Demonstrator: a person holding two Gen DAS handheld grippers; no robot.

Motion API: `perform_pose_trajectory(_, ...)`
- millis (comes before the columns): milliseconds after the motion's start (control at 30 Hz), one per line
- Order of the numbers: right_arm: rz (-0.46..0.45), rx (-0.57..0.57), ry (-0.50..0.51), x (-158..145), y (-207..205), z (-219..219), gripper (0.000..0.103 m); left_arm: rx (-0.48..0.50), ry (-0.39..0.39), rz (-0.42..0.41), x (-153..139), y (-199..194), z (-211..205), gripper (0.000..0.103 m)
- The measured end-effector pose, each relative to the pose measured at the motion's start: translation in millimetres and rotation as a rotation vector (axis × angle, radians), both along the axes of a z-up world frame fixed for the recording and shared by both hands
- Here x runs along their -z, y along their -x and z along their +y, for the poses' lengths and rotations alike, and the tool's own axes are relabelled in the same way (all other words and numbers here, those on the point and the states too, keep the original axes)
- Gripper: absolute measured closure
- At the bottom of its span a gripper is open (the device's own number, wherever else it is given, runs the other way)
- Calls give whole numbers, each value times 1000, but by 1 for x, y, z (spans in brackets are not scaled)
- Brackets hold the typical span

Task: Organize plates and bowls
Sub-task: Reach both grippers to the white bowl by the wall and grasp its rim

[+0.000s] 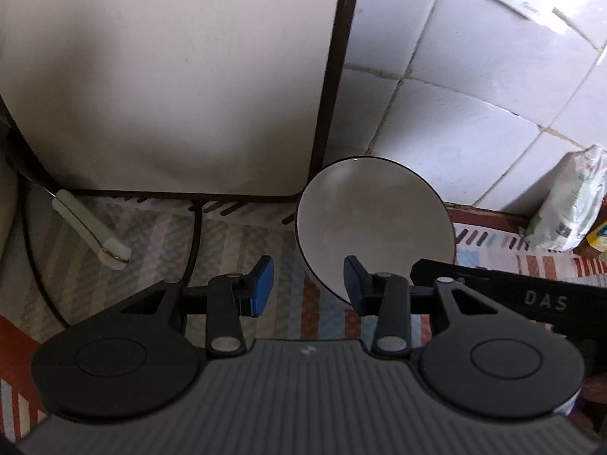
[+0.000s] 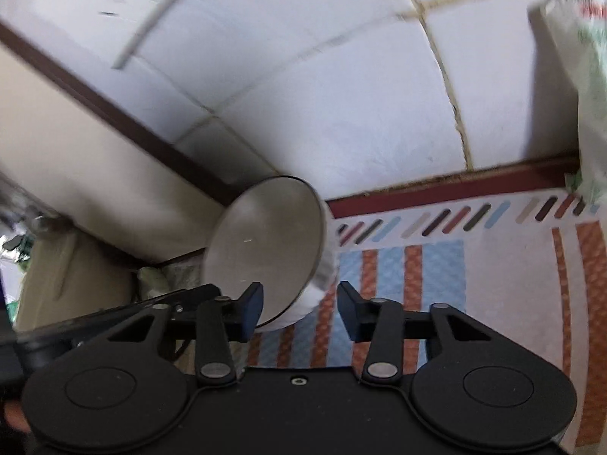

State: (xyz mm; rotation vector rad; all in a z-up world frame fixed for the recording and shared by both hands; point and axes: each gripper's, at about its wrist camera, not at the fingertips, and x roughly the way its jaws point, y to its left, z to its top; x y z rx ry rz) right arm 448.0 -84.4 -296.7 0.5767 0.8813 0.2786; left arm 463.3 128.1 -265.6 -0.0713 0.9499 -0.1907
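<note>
A pale round bowl [image 1: 373, 220] with a thin dark rim stands tilted on its edge on the striped cloth, near the corner where the cream cabinet meets the tiled wall. My left gripper [image 1: 309, 288] is open, and the bowl's lower edge lies by its right finger. In the right wrist view the same bowl [image 2: 265, 250] leans left with its white outer wall facing right. My right gripper [image 2: 299, 309] is open, with the bowl's lower edge between its fingers. I cannot tell whether either gripper touches the bowl.
A cream cabinet panel [image 1: 170, 76] with a dark frame stands at the left. A white tiled wall [image 1: 474, 94] is behind. A plastic bag [image 1: 569, 204] sits at the right. A white utensil handle [image 1: 91, 231] and a black cable [image 1: 195, 242] lie on the striped cloth [image 2: 398, 265].
</note>
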Motion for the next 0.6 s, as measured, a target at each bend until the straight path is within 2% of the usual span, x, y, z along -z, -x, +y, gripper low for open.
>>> perform_pose_trajectory(67,13,4,6,3,-4,2,60,-20,1,17,3,-4,1,66)
perform_pose_trajectory(267,51,-1,47,2,-12,14,61,-29,-13,48,6,-12,1,68)
perform_pose_trajectory(367,75,7,75,3,-20,19,66,-20,-16,51,10,-16,-2,75)
perform_pose_trajectory(433,109,18,62,4,-25,21,73,-7,6,60,13,-19,-3,90)
perform_pose_trajectory(600,144,59,97,1,-22,26,78,21,-23,54,7,-9,-13,90)
